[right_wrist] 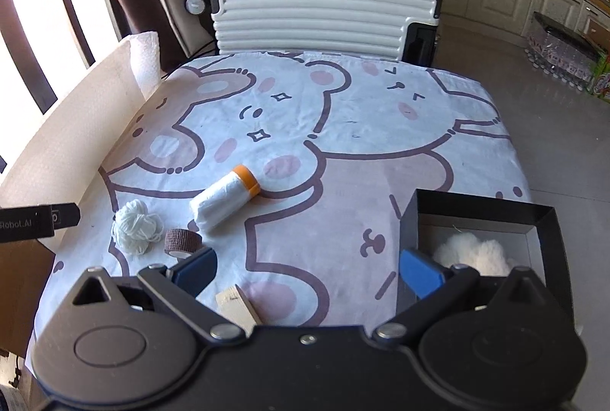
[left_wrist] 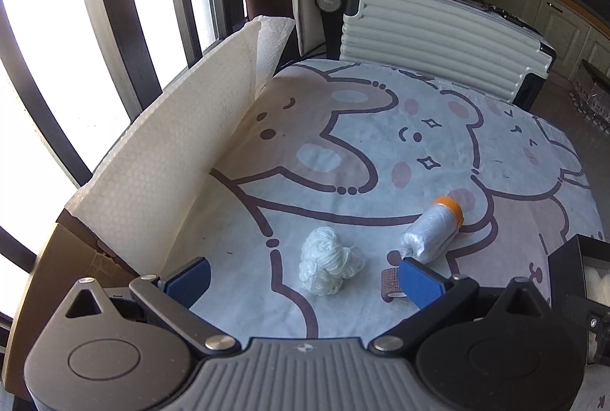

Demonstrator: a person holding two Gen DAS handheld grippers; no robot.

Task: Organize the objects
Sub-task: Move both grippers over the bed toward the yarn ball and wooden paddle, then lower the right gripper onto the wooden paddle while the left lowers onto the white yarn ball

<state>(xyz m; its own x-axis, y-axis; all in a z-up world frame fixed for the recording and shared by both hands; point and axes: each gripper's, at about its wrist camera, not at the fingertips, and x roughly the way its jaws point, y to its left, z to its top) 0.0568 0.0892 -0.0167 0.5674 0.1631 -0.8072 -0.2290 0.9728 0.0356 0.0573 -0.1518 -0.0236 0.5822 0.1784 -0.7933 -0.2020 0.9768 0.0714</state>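
Both grippers, left gripper (left_wrist: 303, 283) and right gripper (right_wrist: 307, 275), gape wide, holding nothing. At lower right, black box (right_wrist: 549, 220) holds perhaps cotton; yarn ball (left_wrist: 328, 266), bag roll (left_wrist: 432, 230), brown tape roll (right_wrist: 183, 242) and wood block (right_wrist: 238, 308) remain loose.

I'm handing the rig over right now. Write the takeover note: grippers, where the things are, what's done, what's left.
Left gripper: open, empty, hovering over the yarn ball.
Right gripper: open, empty, beside the black box.
Done: white fluffy wad lies in the box.
Left on the cloth: yarn ball, brown tape roll, orange-capped bag roll, wooden block near the right gripper.
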